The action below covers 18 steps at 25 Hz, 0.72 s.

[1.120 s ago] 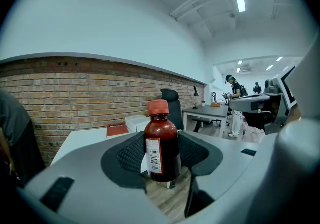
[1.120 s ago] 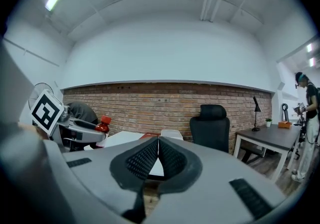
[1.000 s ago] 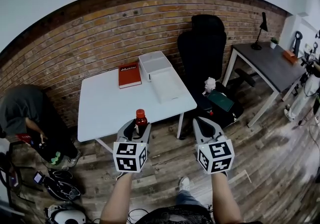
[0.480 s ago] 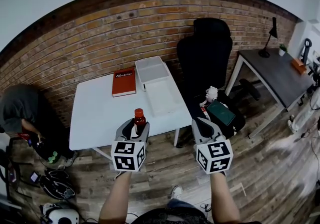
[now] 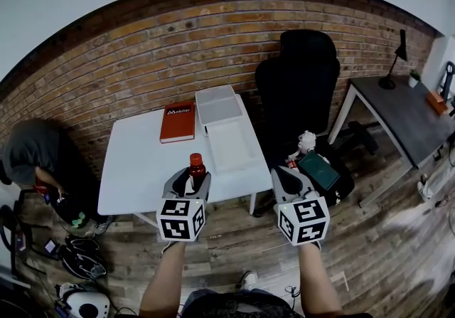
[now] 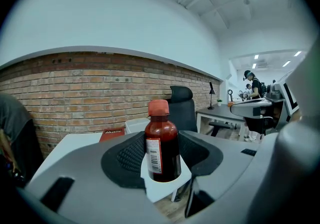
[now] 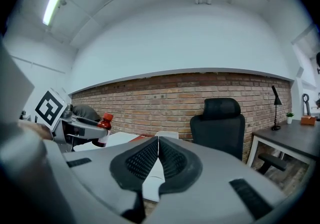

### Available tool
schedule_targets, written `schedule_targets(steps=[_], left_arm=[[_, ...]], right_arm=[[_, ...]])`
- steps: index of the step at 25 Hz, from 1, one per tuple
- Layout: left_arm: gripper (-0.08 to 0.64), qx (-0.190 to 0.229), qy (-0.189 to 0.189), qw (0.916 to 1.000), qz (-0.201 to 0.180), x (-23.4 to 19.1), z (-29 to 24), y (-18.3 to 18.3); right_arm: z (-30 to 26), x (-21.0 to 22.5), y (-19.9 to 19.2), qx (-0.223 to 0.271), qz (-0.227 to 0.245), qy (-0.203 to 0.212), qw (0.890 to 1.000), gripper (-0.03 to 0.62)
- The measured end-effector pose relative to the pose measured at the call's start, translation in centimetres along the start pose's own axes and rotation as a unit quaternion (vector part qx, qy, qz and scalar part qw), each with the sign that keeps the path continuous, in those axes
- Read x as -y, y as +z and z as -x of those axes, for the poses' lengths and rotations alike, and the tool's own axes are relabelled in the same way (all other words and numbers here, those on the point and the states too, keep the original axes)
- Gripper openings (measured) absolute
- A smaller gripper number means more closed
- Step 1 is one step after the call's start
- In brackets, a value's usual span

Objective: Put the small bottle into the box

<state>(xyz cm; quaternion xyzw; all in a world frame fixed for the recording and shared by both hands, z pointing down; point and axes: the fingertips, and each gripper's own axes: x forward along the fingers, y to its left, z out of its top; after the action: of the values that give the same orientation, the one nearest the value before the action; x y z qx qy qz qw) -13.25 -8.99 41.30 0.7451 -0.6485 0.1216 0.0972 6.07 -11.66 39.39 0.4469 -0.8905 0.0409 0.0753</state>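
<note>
Beside box (image 5: 218, 104), red book (image 5: 178, 122) on table (image 5: 142, 167)

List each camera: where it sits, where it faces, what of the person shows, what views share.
Head view: on the head, looking down at table and box; arms, left gripper, right gripper show.
Left gripper view: on that gripper, facing the wall; its jaws clamp the bottle.
Right gripper view: on that gripper, facing wall and chair; jaws shut, empty.
Shared: bottle in all three.
</note>
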Motion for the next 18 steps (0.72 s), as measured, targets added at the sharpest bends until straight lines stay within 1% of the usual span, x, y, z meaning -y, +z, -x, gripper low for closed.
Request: schedule_targets(steps=[6, 11, 18], left_arm=[[0.222, -0.004, 0.004, 1.0, 0.003, -0.2, -1.0, 0.0], [0.222, -0.004, 0.006, 0.9999, 0.009, -1.2, -1.9, 0.0], [0.222, -0.002, -0.008, 0.9999, 0.006, -3.1, -5.3, 0.8]], right_arm=[[-1.2, 0.7, 0.2, 0.0, 0.001, 0.007, 1.0, 0.021], [-2.4, 0.6, 0.2, -0.003, 0.006, 0.011, 1.0, 0.021], [-5.8, 1.1, 0.6, -0.006, 0.012, 0.003, 1.0, 0.021]])
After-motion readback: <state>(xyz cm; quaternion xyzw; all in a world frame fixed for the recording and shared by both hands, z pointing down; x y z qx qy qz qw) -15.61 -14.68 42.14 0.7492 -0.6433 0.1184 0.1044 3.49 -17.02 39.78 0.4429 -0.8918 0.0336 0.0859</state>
